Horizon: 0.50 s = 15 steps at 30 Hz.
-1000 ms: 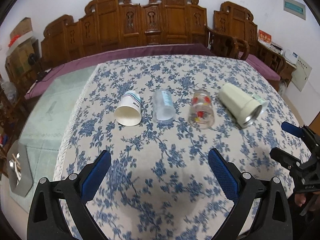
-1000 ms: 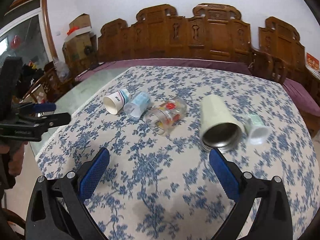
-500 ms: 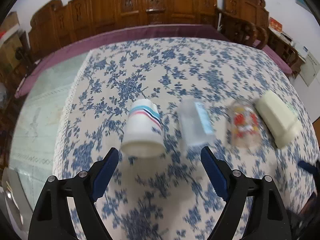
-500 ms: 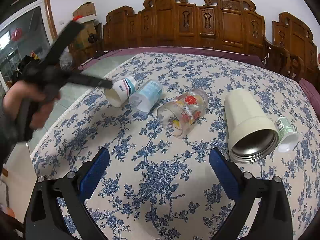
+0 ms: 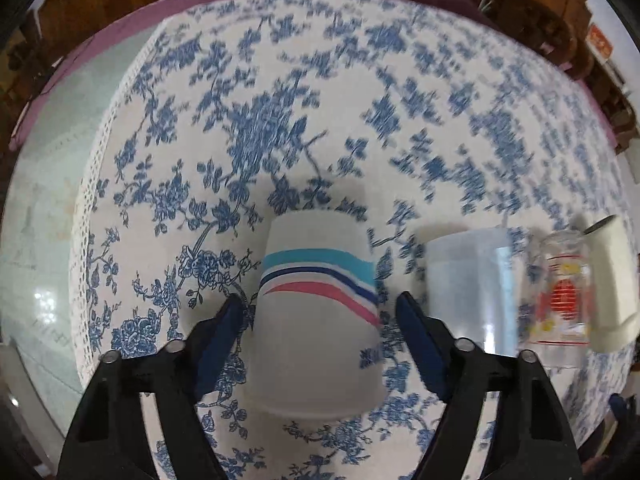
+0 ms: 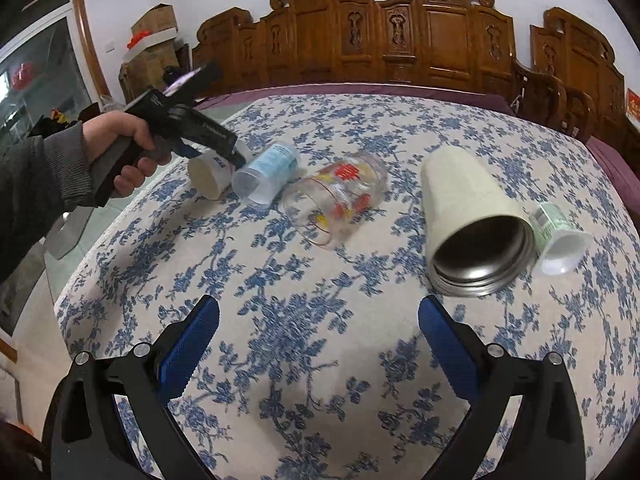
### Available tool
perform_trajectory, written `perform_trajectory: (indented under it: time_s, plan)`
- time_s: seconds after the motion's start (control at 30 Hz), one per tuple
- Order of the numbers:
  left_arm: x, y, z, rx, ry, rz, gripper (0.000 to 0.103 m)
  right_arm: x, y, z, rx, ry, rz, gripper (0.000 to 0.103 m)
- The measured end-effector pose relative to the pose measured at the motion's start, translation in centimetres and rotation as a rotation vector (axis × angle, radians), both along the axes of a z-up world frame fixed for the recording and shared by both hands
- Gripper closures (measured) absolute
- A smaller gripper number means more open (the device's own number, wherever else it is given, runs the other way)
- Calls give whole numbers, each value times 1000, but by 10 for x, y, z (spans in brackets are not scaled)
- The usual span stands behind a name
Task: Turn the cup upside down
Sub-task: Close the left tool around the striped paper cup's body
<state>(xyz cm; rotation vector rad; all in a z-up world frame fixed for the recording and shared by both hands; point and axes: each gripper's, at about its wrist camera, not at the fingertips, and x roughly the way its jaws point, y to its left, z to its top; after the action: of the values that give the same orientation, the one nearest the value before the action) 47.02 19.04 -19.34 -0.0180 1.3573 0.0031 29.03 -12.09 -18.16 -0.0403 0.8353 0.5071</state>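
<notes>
Your left gripper (image 5: pixel 318 312) has its blue pads (image 5: pixel 218 340) spread wide on either side of the striped paper cup (image 5: pixel 318 312), not yet touching it. The cup lies on its side at the left end of the row, rim toward you, just beside the clear plastic cup (image 5: pixel 470 288) on the floral tablecloth (image 5: pixel 256 132). Close gently on the mid-wall; paper will likely crush. Your right gripper (image 6: pixel 318 344) hangs wide and empty over bare cloth

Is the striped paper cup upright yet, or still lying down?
Lying on its side. The paper cup rests lengthwise on the tablecloth, open mouth sideways, between the open left gripper fingers.
</notes>
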Motion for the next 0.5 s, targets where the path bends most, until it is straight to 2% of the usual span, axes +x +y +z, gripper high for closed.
perform_trajectory:
  time_s: [0.07, 0.27, 0.5]
  plan:
    - [0, -1, -4, 21, 14, 3, 44, -3, -6, 0, 2, -1, -10, 3]
    - [-25, -14, 17, 22, -31, -13, 45, -18, -17, 7, 10, -18, -25, 3]
    - [-93, -45, 63, -3, -125, -64, 45, -41, -36, 17, 23, -58, -53, 3]
